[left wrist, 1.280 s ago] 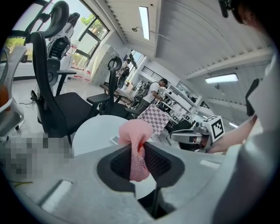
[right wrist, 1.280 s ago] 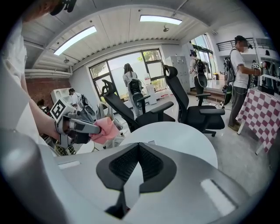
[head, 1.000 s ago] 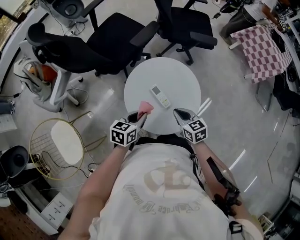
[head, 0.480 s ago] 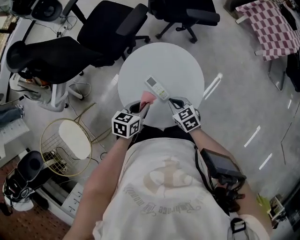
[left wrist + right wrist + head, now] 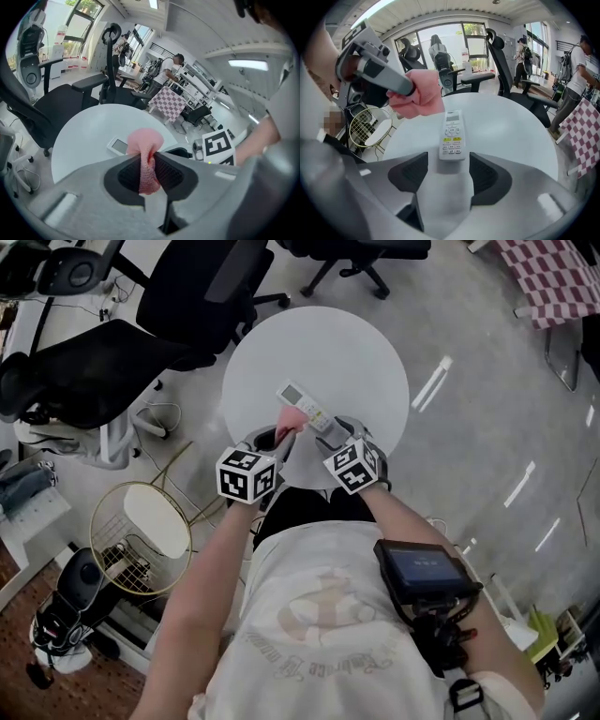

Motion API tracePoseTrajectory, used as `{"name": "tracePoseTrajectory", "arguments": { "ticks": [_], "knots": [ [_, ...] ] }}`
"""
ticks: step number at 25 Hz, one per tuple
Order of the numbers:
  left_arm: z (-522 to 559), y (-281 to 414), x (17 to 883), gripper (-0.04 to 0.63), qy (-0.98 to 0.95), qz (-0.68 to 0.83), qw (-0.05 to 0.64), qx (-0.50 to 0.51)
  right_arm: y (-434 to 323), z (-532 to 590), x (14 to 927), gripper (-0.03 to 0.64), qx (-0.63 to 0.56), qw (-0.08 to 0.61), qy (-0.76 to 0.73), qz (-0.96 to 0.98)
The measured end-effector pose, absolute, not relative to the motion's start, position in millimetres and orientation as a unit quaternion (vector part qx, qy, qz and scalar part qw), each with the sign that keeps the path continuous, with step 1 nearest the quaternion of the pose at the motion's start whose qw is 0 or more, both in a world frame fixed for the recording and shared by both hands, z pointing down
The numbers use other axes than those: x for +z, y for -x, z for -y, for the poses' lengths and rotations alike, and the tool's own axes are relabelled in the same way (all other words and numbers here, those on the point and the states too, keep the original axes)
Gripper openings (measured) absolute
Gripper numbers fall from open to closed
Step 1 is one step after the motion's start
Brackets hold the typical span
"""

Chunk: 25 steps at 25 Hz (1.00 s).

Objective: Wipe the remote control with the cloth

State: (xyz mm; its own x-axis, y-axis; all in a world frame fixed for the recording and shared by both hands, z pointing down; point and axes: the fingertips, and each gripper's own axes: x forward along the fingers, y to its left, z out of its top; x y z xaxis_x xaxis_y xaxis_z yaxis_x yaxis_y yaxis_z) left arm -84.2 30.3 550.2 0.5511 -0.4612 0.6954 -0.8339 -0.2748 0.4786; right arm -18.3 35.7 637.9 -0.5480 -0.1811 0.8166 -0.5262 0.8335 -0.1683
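A white remote control (image 5: 307, 407) (image 5: 452, 136) (image 5: 118, 146) lies face up on the round white table (image 5: 366, 362). My left gripper (image 5: 279, 439) (image 5: 148, 161) is shut on a bunched pink cloth (image 5: 293, 418) (image 5: 146, 152) (image 5: 418, 97), held just left of the remote's near end. My right gripper (image 5: 330, 425) (image 5: 447, 169) is opening, its jaws spread wide. The remote's near end sits just ahead of the gap and the pads do not touch it.
Black office chairs (image 5: 187, 296) stand beyond the table on the left and at the back. A gold wire basket stool (image 5: 142, 535) is on the floor at the left. A checked cloth (image 5: 562, 277) hangs at the far right. People stand in the background (image 5: 576, 79).
Both grippers have moved forward and down over the table toward the remote. The cloth now hangs right beside the remote. The right gripper's jaws have come close to the remote's near end.
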Motion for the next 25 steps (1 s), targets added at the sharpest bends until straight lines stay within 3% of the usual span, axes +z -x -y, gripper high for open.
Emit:
{"name": "tracePoseTrajectory", "arguments": {
  "ticks": [5, 10, 25],
  "knots": [
    [-26.2, 83.4, 549.7, 0.055, -0.772, 0.416, 0.430, 0.217, 24.3, -37.6, 653.2, 0.290, 0.161, 0.457, -0.190, 0.854],
    [-27.0, 78.9, 552.9, 0.055, -0.775, 0.405, 0.432, 0.219, 24.5, -31.1, 657.5, 0.213, 0.137, 0.470, -0.186, 0.852],
    [1.2, 21.9, 613.0, 0.054, -0.740, 0.300, 0.515, 0.311, 19.5, -0.8, 663.4, 0.209, 0.081, 0.488, -0.111, 0.862]
  ]
}}
